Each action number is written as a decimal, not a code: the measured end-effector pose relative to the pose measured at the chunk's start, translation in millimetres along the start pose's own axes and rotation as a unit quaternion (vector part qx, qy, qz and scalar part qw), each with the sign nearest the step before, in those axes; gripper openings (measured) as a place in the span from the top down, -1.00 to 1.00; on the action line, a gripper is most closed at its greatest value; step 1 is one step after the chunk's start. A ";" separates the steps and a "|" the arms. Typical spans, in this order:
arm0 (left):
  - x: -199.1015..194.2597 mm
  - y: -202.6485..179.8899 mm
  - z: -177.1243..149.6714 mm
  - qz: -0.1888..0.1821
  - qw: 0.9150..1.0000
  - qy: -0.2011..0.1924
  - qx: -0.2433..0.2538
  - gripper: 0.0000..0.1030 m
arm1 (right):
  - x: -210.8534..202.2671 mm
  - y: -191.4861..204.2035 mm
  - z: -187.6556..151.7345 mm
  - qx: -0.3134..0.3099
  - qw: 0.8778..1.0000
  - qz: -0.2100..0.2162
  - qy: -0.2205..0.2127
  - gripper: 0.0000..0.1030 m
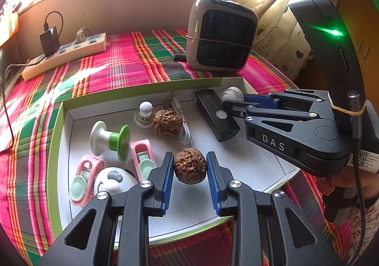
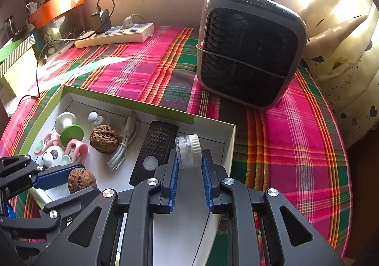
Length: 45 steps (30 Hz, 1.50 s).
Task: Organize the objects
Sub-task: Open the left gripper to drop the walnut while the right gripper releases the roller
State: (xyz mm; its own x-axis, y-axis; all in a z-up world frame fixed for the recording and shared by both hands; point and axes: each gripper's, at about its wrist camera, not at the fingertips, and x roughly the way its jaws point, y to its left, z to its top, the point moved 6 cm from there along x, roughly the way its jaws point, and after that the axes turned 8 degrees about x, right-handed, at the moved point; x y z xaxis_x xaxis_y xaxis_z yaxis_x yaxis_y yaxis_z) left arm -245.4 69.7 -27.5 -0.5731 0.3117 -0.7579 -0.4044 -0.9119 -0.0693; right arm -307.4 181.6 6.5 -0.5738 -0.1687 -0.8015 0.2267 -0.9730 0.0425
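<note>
Both grippers loaded over the white box, one item each.

Left wrist view, left to right: power strip (image 1: 64,53) upper left on the plaid-covered surface (image 1: 132,57); box (image 1: 60,128) lower centre with pink clips (image 1: 85,178), a white-and-green spool (image 1: 110,140), a loose walnut (image 1: 167,125), a white cable (image 1: 183,128), a black remote (image 1: 216,115). Left gripper (image 1: 189,166) at bottom centre, jaws clamped on a second walnut (image 1: 189,166) above the box floor. Grey heater (image 1: 221,33) upper centre-right. Right gripper (image 2: 188,154), bottom centre of its own view, jaws clamped on a small clear-and-white cap-like cylinder (image 2: 188,151), over the box's right end beside the remote.
</note>
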 end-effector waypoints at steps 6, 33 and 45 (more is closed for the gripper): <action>1.2 -0.1 0.8 -0.002 1.000 0.001 0.000 0.51 | 0.8 0.9 1.1 -0.009 1.000 -0.006 -0.003 0.61; 3.6 -0.5 0.5 0.001 1.000 0.006 -0.001 0.50 | 4.2 3.4 3.6 -0.008 1.000 -0.010 -0.004 0.52; -6.3 1.3 -4.1 0.013 1.000 0.003 -0.012 0.36 | -11.4 6.9 -0.2 0.008 1.000 0.005 -0.021 0.26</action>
State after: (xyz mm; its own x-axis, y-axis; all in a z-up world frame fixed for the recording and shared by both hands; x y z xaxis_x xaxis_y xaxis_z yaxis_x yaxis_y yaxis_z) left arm -239.4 65.5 -25.5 -0.5783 0.2865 -0.7639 -0.3717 -0.9260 -0.0659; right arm -299.2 176.8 15.8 -0.6035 -0.1846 -0.7757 0.2202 -0.9736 0.0603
